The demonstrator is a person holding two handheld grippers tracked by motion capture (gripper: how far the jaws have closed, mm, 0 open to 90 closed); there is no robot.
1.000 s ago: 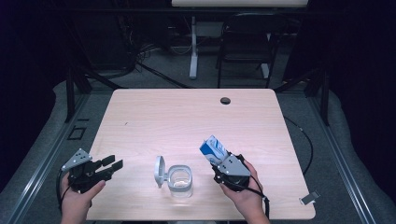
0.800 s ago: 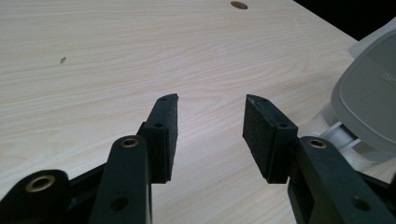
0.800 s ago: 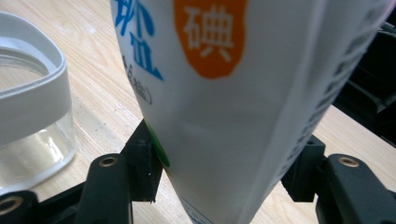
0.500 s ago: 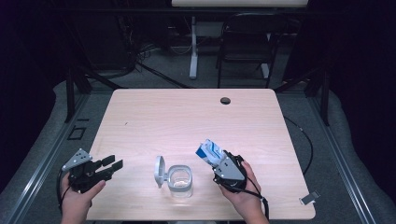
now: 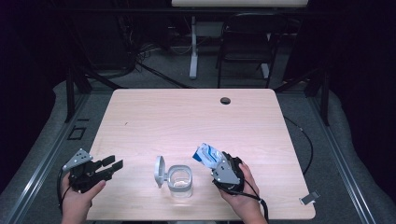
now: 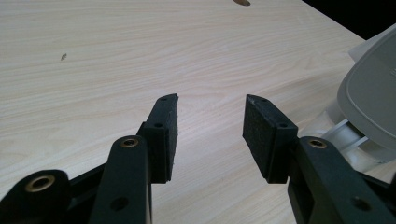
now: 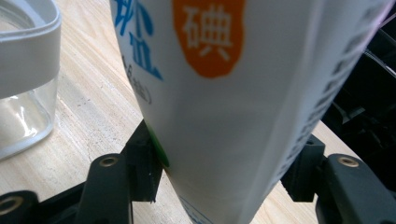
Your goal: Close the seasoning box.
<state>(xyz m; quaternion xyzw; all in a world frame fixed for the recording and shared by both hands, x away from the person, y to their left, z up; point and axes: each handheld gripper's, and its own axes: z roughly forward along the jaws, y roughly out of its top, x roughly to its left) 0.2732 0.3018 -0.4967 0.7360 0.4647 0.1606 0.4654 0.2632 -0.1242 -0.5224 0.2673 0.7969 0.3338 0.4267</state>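
My right gripper fingers clamp the white-and-blue printed packet beside the clear lidded glass jar; my left gripper fingers stand apart.

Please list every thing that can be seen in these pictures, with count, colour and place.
table: one, light wood, centre.
jar: one, clear glass, lid open to its left, near front edge.
packet: one, white with blue and orange print, held tilted just right of the jar.
cable hole: one, dark, far edge of table.
chair: one, dark, behind table.
left gripper: one, black, open, front left, fingers apart and empty.
right gripper: one, black, shut on the packet.
hands: two, bottom edge.
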